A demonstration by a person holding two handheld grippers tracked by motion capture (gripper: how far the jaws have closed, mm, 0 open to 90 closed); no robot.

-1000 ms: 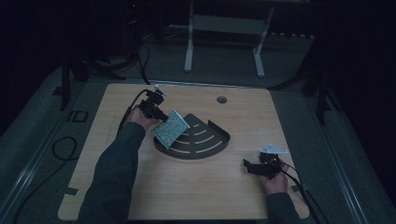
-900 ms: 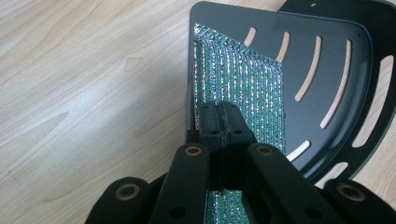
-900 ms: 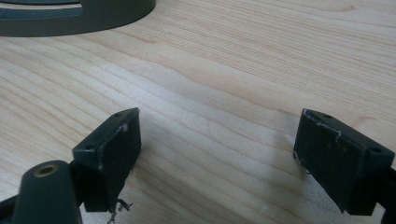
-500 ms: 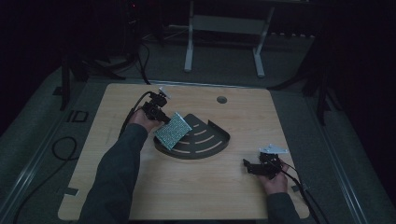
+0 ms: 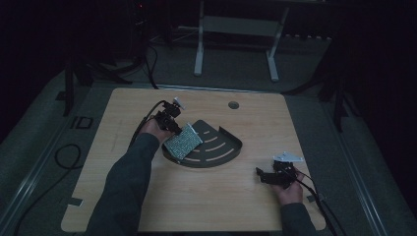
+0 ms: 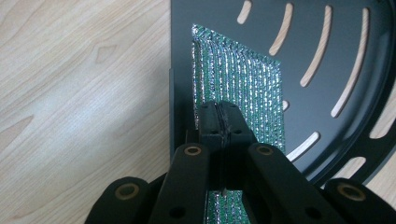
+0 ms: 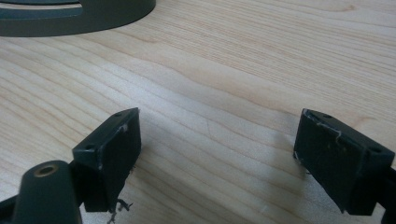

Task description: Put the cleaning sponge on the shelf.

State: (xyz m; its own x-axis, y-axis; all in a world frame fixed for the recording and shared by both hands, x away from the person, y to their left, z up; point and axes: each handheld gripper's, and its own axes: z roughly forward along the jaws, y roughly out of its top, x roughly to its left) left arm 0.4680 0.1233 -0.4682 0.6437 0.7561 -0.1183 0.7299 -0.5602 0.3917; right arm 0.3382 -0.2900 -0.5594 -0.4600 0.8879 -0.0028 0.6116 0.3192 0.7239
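Note:
A dark grey quarter-round tray (image 5: 223,147) with curved slots lies at the middle of the wooden table (image 5: 206,201). My left gripper (image 5: 173,127) is shut on a green, silvery mesh cloth (image 5: 183,141) and holds it over the tray's left side. In the left gripper view the jaws are pressed together on the cloth (image 6: 238,79), which hangs down against the tray floor (image 6: 336,28) just inside its straight wall. My right gripper (image 5: 259,174) rests on the table at the front right, open, with bare wood between its fingertips (image 7: 112,144). The tray's rim (image 7: 70,21) lies farther off.
A round hole (image 5: 233,104) pierces the table near its far edge. Cables trail from both grippers. A white stand (image 5: 236,29) is on the dark floor beyond the table, and a black cable (image 5: 64,157) loops on the floor at the left.
The left gripper and the mesh cloth have shifted only slightly over the tray's left side. The right gripper has stayed where it was.

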